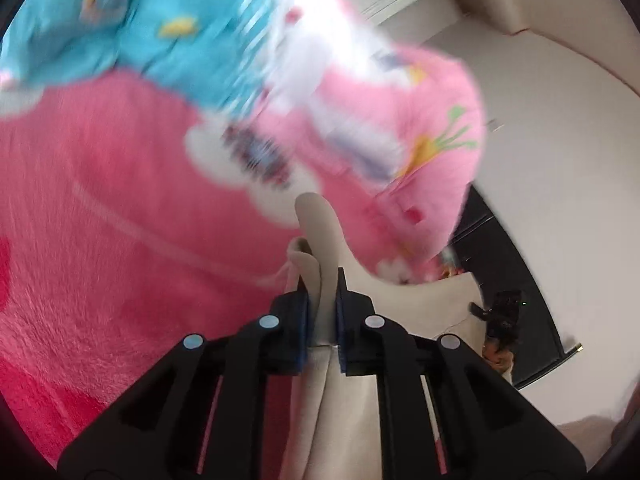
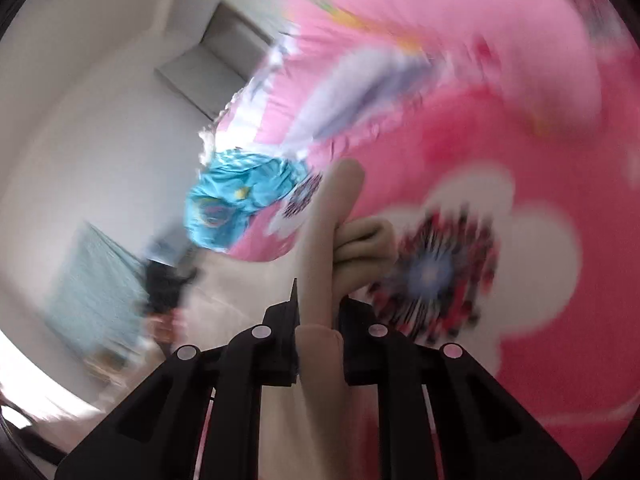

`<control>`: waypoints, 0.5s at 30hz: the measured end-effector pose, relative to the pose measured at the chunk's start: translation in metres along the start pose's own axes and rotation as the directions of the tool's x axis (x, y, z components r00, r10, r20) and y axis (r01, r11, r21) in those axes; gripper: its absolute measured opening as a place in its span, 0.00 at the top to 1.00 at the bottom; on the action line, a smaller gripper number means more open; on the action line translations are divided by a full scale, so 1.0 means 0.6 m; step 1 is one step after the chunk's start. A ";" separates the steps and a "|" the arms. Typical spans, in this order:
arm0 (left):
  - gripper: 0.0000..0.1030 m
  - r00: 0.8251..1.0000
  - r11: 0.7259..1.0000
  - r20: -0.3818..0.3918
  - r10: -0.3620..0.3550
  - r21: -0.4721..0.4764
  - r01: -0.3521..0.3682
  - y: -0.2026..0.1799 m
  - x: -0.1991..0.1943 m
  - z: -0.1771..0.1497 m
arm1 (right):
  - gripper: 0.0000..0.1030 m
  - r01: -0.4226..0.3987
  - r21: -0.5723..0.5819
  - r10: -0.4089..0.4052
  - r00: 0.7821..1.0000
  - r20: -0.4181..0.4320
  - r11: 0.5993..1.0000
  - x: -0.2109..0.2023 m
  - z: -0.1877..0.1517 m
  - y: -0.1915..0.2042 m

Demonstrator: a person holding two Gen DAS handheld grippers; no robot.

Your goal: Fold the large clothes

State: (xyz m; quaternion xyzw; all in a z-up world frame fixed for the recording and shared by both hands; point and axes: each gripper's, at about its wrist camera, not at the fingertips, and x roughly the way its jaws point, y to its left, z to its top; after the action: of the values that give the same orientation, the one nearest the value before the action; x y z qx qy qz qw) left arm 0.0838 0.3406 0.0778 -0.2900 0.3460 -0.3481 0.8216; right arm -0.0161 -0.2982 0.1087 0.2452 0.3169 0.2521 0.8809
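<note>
A beige garment is the cloth in hand. In the left wrist view my left gripper is shut on a folded edge of the beige garment, which sticks up past the fingertips and hangs down below them. In the right wrist view my right gripper is shut on another bunched fold of the beige garment, with more folds gathered just to the right of the fingers. Both views are blurred.
Under both grippers lies a fluffy pink blanket with white cloud shapes. A blue and pink patterned quilt is heaped at the back. White walls, a dark doorway and a grey sofa stand beyond.
</note>
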 end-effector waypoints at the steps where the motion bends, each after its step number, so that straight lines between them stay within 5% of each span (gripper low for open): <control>1: 0.90 1.000 1.000 0.024 -0.003 0.022 0.002 -0.012 -0.004 0.006 | 0.86 0.001 -0.026 -0.001 1.000 -0.006 1.000 0.004 0.014 0.008; 3: 0.90 0.997 0.997 0.058 0.058 0.041 -0.060 -0.015 0.002 0.019 | 0.86 0.048 -0.064 -0.050 0.999 -0.021 0.997 0.028 0.044 0.019; 6: 0.90 0.987 0.988 0.073 0.146 -0.062 -0.142 0.033 0.022 0.033 | 0.86 0.135 -0.055 -0.137 0.990 -0.038 0.989 0.076 0.074 -0.014; 8: 0.89 0.947 0.946 -0.012 0.321 -0.048 -0.321 0.071 0.063 0.026 | 0.86 0.215 -0.052 -0.220 0.970 -0.100 0.975 0.118 0.074 -0.058; 10: 0.83 0.926 0.928 -0.079 0.369 -0.034 -0.372 0.091 0.085 0.013 | 0.80 0.291 -0.067 -0.298 0.933 -0.202 0.955 0.164 0.053 -0.104; 11: 0.81 0.927 0.927 -0.067 0.369 -0.047 -0.372 0.089 0.078 0.015 | 0.78 0.289 -0.059 -0.295 0.931 -0.216 0.956 0.167 0.049 -0.113; 13: 0.58 0.888 0.884 -0.042 0.458 -0.083 -0.460 0.075 0.052 0.027 | 0.74 0.276 0.017 -0.267 0.942 -0.204 0.961 0.141 0.051 -0.128; 15: 0.60 0.793 0.791 0.012 0.610 -0.069 -0.607 0.035 0.018 0.035 | 0.73 0.373 -0.007 -0.370 0.915 -0.161 0.928 0.096 0.059 -0.111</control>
State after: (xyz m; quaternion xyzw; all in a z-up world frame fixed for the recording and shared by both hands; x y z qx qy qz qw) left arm 0.1133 0.3493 0.0713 -0.1943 0.4176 -0.0497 0.8862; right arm 0.0661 -0.3232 0.0685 0.1701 0.4300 0.0952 0.8815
